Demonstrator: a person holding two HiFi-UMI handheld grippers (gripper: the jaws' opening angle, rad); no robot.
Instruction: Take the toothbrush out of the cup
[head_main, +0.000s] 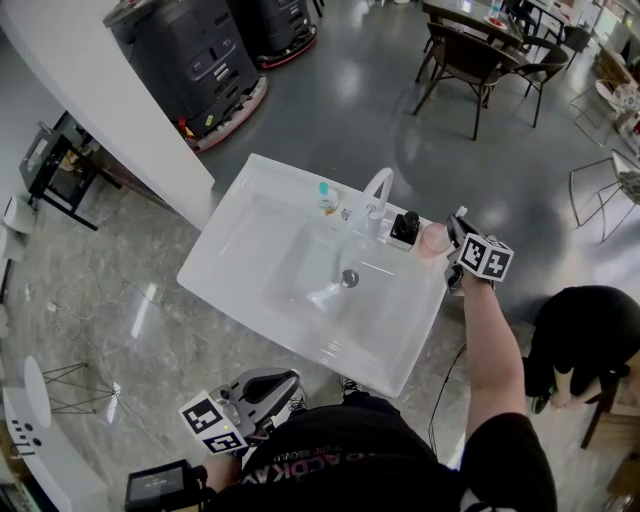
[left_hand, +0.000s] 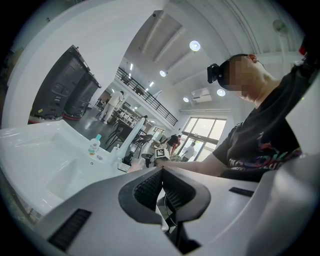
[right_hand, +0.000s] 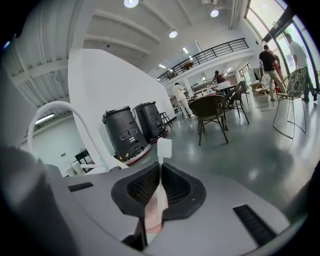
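Note:
A white toothbrush (right_hand: 163, 148) stands upright between the jaws of my right gripper (right_hand: 161, 169), which is shut on its pale pink handle; the bristle head sticks out above the jaws. In the head view my right gripper (head_main: 455, 238) hangs at the sink's right rear corner, right beside the pink cup (head_main: 432, 240). Whether the handle's lower end is still inside the cup is hidden. My left gripper (head_main: 262, 392) is low by my body, in front of the sink, and its jaws (left_hand: 162, 173) are shut with nothing between them.
The white sink (head_main: 250, 225) carries a curved white faucet (head_main: 378, 188), a small bottle with a teal cap (head_main: 327, 198) and a black object (head_main: 404, 228) along its back rim. Dark machines (head_main: 200, 55) stand behind; chairs (head_main: 470, 60) at far right.

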